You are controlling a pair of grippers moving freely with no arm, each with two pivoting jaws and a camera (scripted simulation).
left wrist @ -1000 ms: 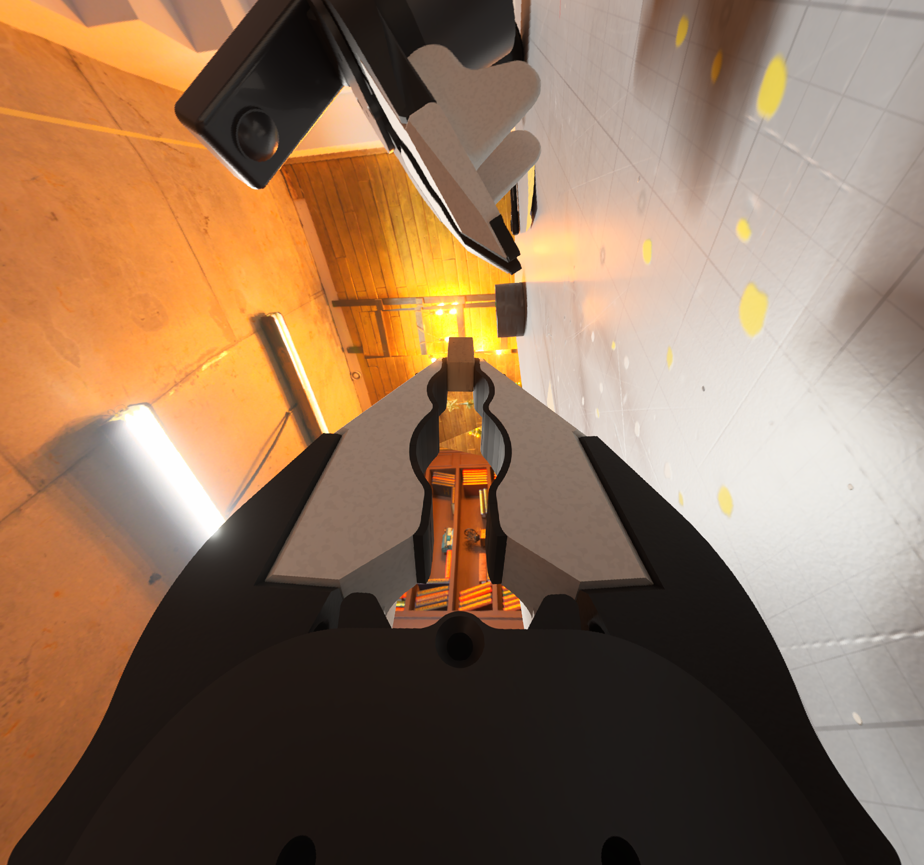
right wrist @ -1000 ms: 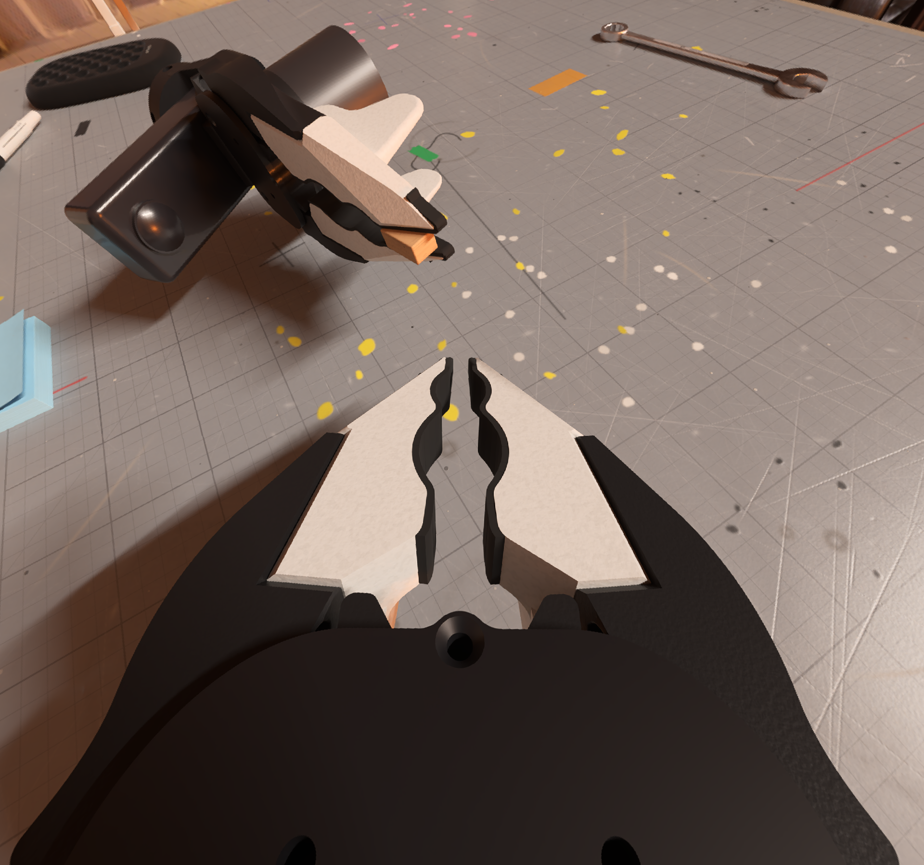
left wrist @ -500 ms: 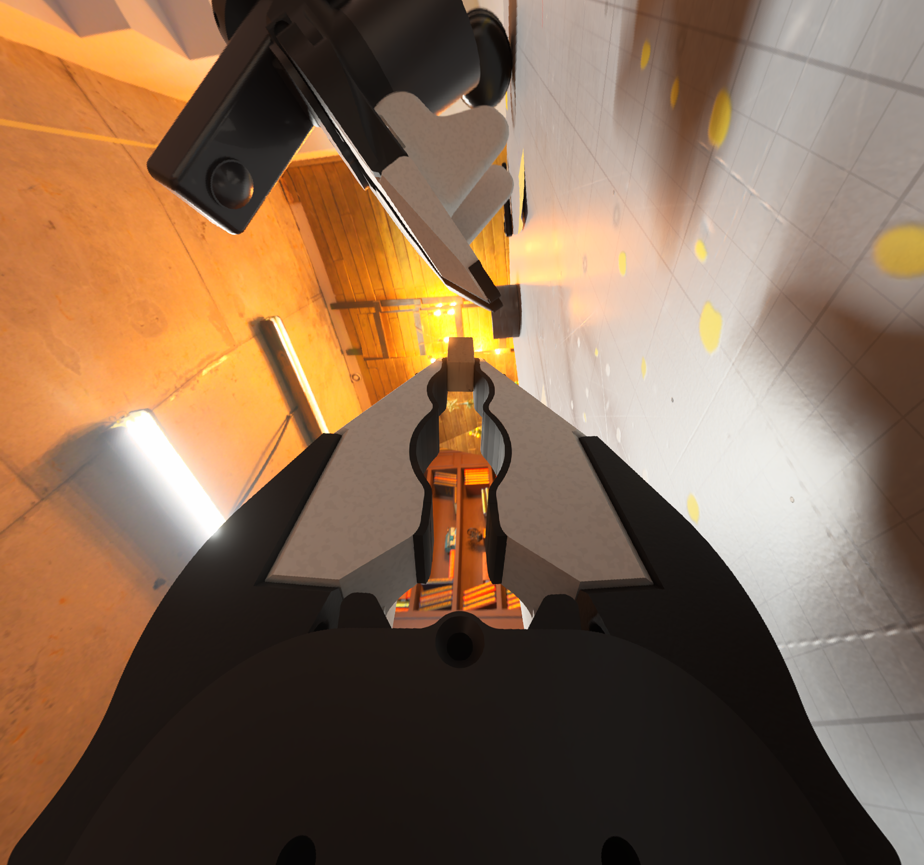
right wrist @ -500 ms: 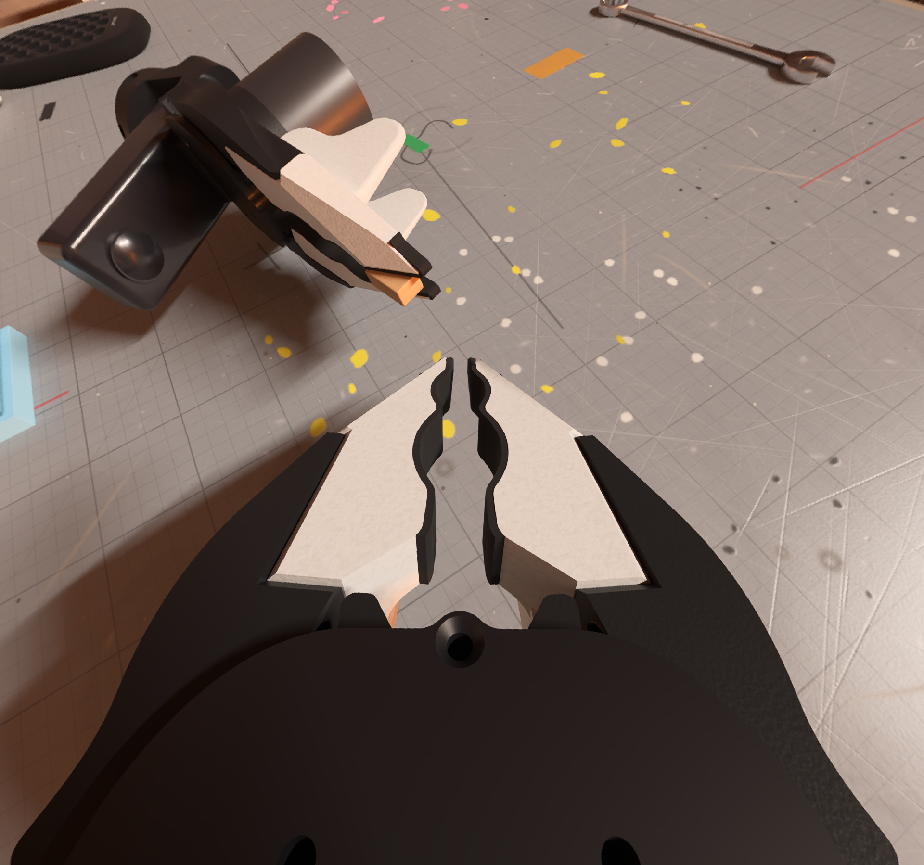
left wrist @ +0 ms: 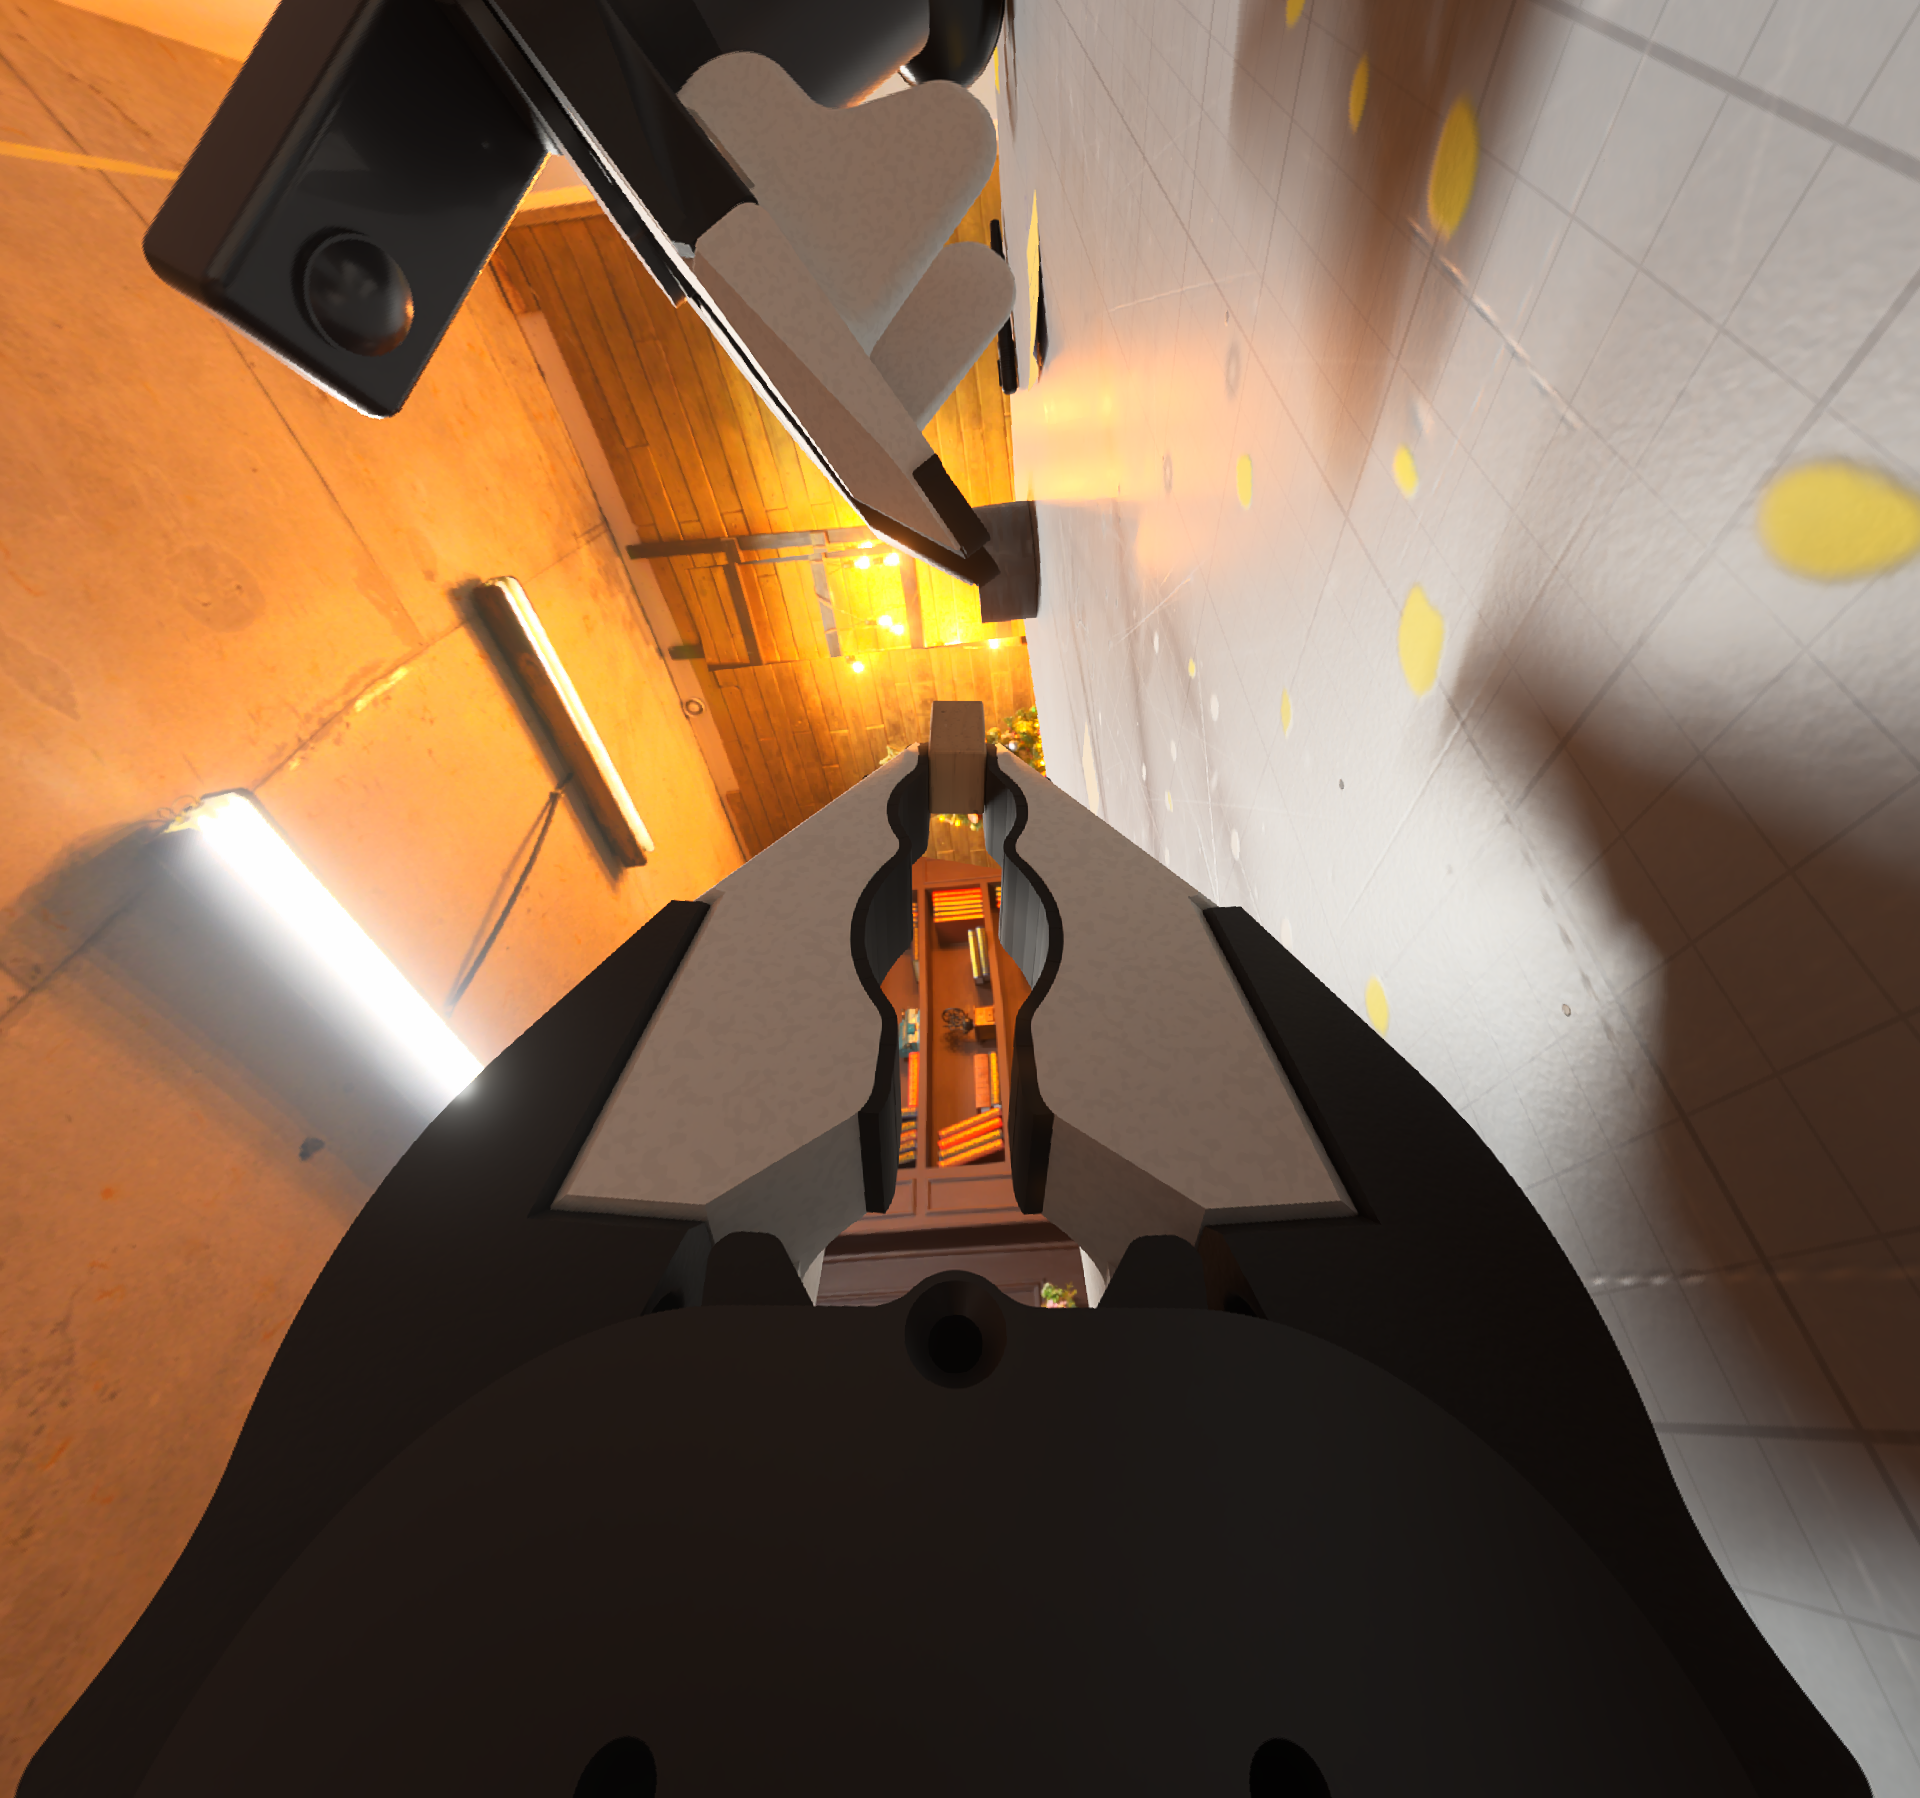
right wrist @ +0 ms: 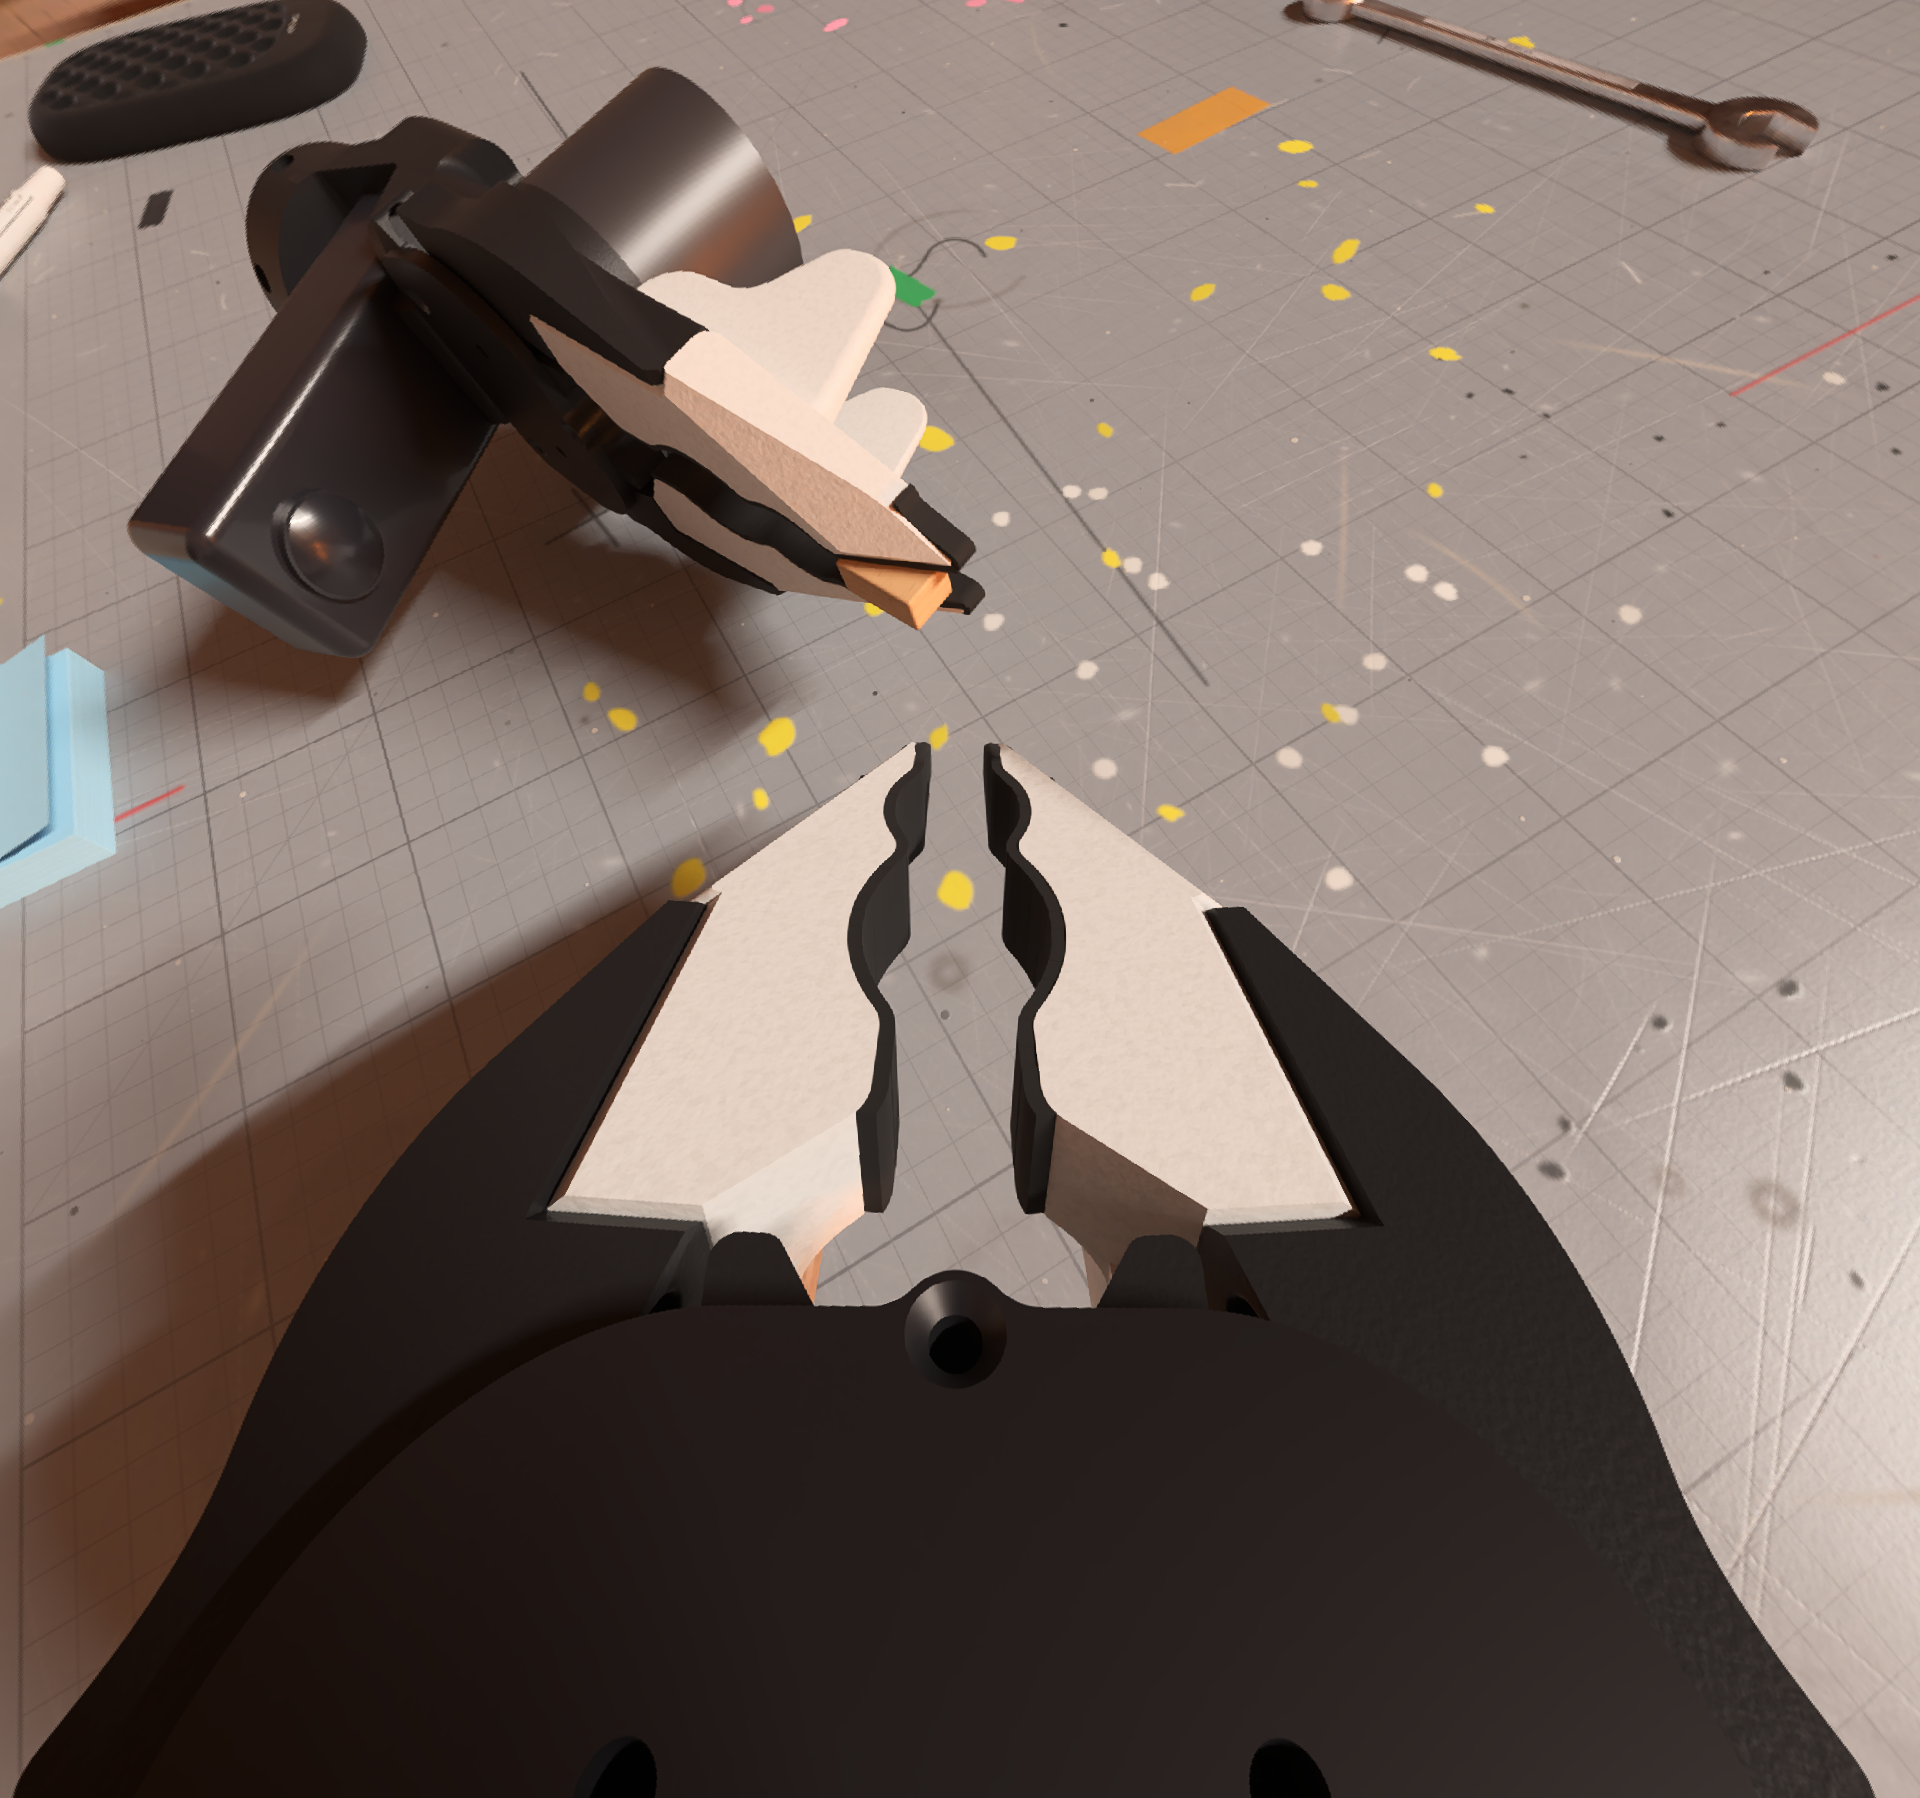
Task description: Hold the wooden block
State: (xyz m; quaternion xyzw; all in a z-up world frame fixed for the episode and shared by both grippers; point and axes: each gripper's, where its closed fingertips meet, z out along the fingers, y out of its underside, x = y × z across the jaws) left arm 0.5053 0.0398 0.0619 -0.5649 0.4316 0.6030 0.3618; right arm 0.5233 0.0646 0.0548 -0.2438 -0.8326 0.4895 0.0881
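Clamping the small tan wooden block [left wrist: 956, 756] at its tips, the left gripper [left wrist: 954, 761] hovers above the grey gridded mat [right wrist: 1455, 813]. At its 12 o'clock, the right gripper [right wrist: 951, 761] waits with jaws slightly parted and empty, bare mat between them.

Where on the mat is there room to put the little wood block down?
Bare mat lies right of the right gripper, below the wrench. It is crowded on the left: the left gripper with the wooden block, the blue pad and the black oval.
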